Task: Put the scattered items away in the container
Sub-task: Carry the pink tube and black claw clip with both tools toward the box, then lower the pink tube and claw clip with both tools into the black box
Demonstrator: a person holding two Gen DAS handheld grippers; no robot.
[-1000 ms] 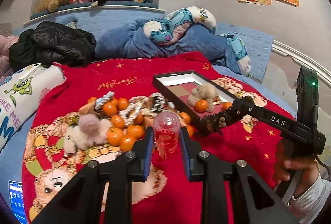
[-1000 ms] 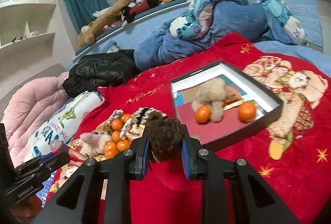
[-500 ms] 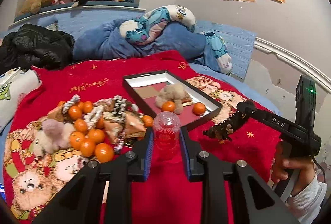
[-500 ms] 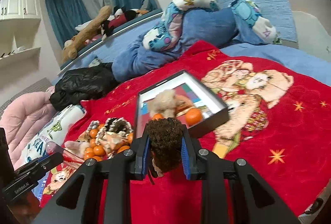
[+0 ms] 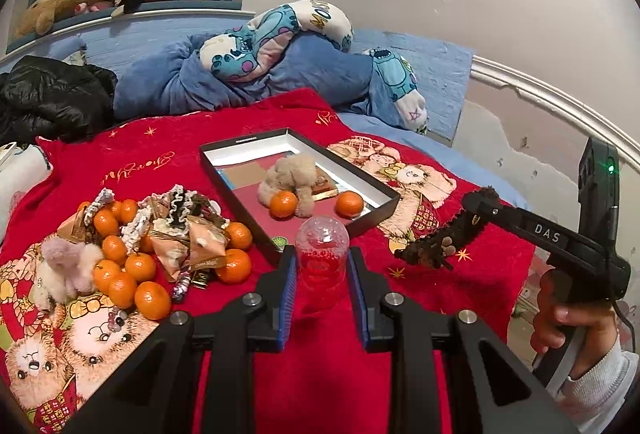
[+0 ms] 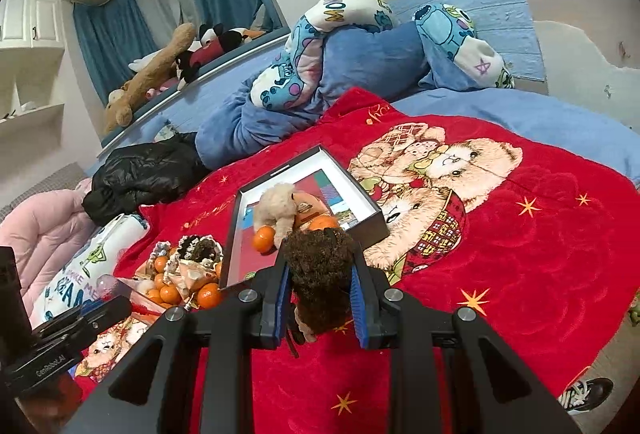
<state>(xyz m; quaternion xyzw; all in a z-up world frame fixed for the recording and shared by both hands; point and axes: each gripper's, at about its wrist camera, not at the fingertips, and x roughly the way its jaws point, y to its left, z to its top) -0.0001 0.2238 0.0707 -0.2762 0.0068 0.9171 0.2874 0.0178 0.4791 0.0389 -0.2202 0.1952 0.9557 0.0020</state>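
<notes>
On the red blanket (image 5: 240, 137) lies the black box (image 5: 376, 189). Our left gripper (image 5: 322, 266) clamps a clear capsule (image 5: 322, 254). Our right gripper (image 6: 320, 286), marked "DAS", clamps a brown plush (image 6: 320, 274).

Bed (image 5: 472, 161) with blue sheet, red blanket (image 5: 168, 149) spread over it. On the blanket: black box (image 5: 384, 193) mid-bed; left of it a heap of oranges (image 5: 120, 266), wrapped snacks (image 5: 188, 234) and a pink plush (image 5: 64, 266). Behind the blanket: blue duvet (image 5: 320, 73), black jacket (image 5: 52, 93).
</notes>
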